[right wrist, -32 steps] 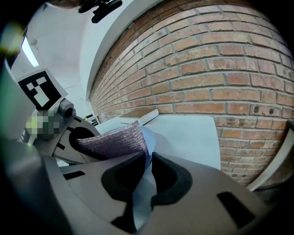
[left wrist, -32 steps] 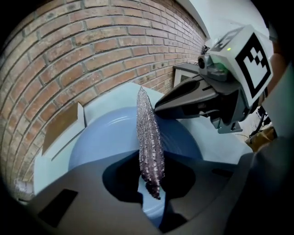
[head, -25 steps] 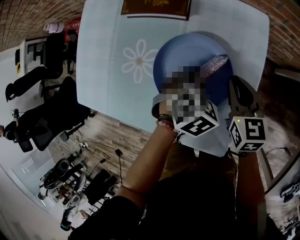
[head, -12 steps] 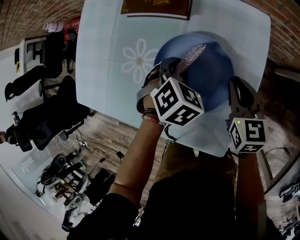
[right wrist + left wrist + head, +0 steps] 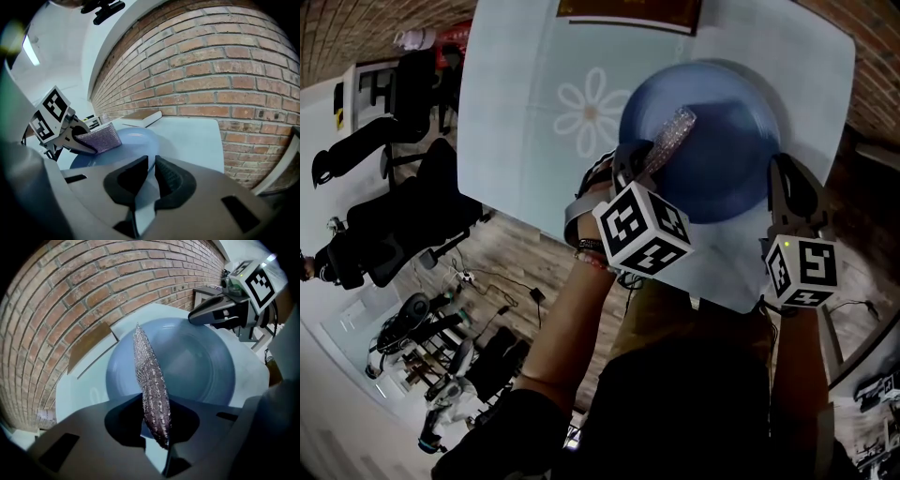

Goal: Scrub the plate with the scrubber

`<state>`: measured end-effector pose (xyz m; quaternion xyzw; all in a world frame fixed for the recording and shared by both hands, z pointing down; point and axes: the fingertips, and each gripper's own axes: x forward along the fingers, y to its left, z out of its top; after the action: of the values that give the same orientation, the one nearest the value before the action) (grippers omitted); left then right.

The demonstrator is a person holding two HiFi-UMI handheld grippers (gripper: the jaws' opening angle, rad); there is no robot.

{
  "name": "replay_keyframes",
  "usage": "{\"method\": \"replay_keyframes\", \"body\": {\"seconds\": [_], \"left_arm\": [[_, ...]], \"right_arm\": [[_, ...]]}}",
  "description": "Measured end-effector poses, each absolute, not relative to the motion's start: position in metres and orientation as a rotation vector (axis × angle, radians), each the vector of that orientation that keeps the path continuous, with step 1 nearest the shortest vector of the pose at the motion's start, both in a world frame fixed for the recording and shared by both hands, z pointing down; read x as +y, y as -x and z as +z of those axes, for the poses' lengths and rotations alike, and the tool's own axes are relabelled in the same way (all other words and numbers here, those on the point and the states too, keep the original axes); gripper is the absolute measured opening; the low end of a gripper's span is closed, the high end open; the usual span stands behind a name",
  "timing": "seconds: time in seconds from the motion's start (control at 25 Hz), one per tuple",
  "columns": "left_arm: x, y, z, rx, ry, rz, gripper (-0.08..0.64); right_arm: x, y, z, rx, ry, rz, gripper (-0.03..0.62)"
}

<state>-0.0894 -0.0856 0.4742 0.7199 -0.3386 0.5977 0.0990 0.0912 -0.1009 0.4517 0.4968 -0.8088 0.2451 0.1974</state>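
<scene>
Scrubber [image 5: 150,385] pinched in left tongs [image 5: 161,444], jaws closed tight on its near end. The sparkly purple pad sticks straight out along the tongs' own line. Its long axis runs from the near-left rim of the plate [image 5: 722,150] in toward the middle, with the tip over the well, left of centre. The pad stands on its narrow edge, seen thin from above and broad from the right gripper view. Contact with the plate is uncertain: just grazing or just above.

Right tongs [image 5: 780,178] clamped on the plate's right rim, jaws almost together with the rim's edge between them, steadying the plate on the pale surface [image 5: 516,141]. The plate lies toward the far right of the surface, near a brown book [image 5: 628,11] at the far edge.

Judgement: the left tongs are the working side. The plate lies ahead of and below the pad. A proper stroke likely needs the pad rolled or tipped down so its broad face meets the plate, then swept right toward the clamped rim.
</scene>
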Motion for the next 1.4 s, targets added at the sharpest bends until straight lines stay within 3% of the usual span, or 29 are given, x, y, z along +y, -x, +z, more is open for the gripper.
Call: {"method": "replay_keyframes", "body": {"seconds": [0.68, 1.2, 1.4], "left_arm": [[-0.021, 0.008, 0.477, -0.56, -2.268, 1.579, 0.072], [-0.059, -0.02, 0.477, -0.688, -2.32, 1.541, 0.072], [-0.083, -0.013, 0.476, -0.756, -2.328, 1.686, 0.072]], "right_arm": [[-0.102, -0.088, 0.452, -2.273, -1.397, 0.686, 0.067], [-0.101, -0.088, 0.453, -2.277, -1.393, 0.68, 0.067], [-0.101, -0.089, 0.453, -2.274, -1.395, 0.68, 0.067]]}}
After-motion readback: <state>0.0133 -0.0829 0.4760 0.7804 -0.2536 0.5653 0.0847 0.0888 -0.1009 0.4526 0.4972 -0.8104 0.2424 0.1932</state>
